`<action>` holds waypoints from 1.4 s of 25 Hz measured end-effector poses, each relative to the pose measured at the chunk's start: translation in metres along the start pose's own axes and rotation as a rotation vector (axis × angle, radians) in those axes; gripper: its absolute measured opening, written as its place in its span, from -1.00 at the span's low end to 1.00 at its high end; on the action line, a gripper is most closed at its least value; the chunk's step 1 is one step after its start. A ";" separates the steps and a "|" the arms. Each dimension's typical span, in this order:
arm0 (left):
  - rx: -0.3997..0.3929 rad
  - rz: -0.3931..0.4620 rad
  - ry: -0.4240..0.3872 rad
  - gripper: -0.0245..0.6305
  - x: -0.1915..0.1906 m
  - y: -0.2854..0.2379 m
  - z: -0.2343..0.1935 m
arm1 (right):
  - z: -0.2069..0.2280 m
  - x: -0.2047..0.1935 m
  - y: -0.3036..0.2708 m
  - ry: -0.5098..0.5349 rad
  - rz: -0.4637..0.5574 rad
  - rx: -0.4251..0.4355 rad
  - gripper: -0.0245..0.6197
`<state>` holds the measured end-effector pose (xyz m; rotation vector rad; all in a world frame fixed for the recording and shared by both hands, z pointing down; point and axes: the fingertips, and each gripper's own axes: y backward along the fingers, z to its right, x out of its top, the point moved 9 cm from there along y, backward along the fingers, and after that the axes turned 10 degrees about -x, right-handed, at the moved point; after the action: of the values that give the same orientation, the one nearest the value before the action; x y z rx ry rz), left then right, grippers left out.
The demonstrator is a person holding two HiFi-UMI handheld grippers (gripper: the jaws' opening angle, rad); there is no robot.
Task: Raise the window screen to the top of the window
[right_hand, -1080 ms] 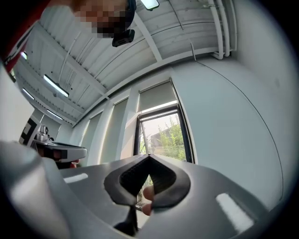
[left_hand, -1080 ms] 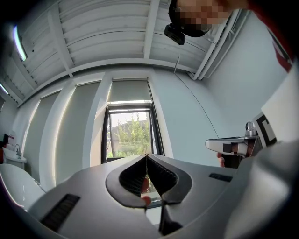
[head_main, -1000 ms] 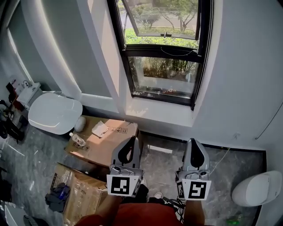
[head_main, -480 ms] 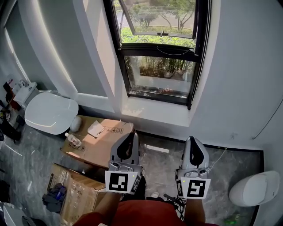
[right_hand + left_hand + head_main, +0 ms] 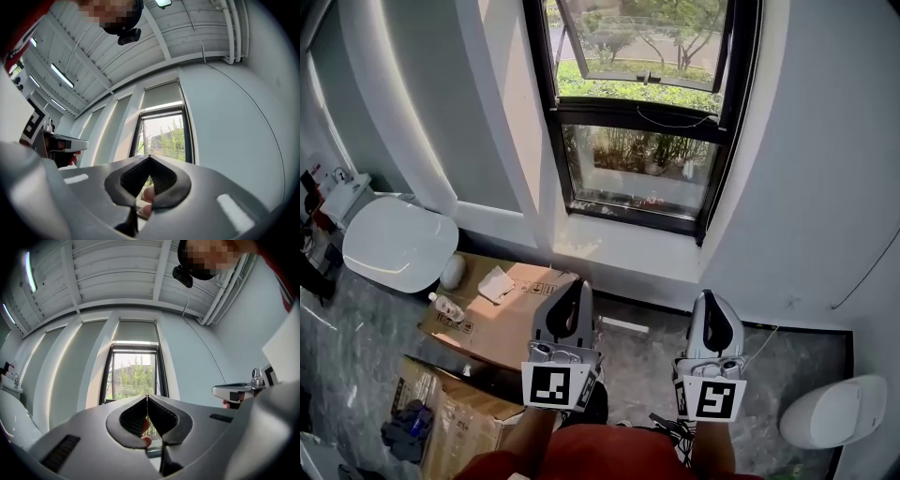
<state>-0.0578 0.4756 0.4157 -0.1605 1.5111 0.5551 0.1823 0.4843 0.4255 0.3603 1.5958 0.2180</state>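
Observation:
The black-framed window [image 5: 642, 141] stands ahead in the curved white wall, its upper sash tilted open outward. From both gripper views a grey screen [image 5: 136, 331] [image 5: 161, 96] covers the top part of the window opening, with trees showing below it. My left gripper [image 5: 578, 289] and right gripper [image 5: 711, 300] are held side by side low in the head view, pointing at the window from well short of it. Both are shut with nothing between the jaws [image 5: 147, 397] [image 5: 150, 157]. Each gripper view catches the other gripper at its edge.
The white window sill [image 5: 619, 248] runs below the frame. Cardboard boxes [image 5: 502, 309] [image 5: 455, 412] lie on the floor to the left, one bearing a small bottle [image 5: 445, 307]. A white toilet [image 5: 398, 242] stands far left, another white fixture [image 5: 830, 412] at the right.
The whole view has drifted closer to the window, and the boxes and toilet have slid left and down. Both grippers keep their side-by-side pose, still shut.

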 end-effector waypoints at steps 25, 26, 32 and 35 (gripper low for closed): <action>-0.015 -0.032 0.075 -0.91 -0.067 -0.149 -0.198 | -0.086 -0.068 -0.221 0.083 -0.066 -0.049 -0.89; -0.018 -0.033 0.080 -0.91 -0.070 -0.154 -0.204 | -0.091 -0.070 -0.229 0.087 -0.065 -0.048 -0.89; -0.050 -0.017 0.100 -0.91 -0.082 -0.173 -0.231 | -0.113 -0.077 -0.253 0.127 -0.071 -0.049 -0.89; -0.056 -0.002 0.115 -0.91 -0.083 -0.178 -0.238 | -0.117 -0.075 -0.258 0.141 -0.074 -0.054 -0.89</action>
<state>-0.1905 0.1979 0.4356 -0.2404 1.6070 0.5958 0.0433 0.2263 0.4111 0.2477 1.7349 0.2336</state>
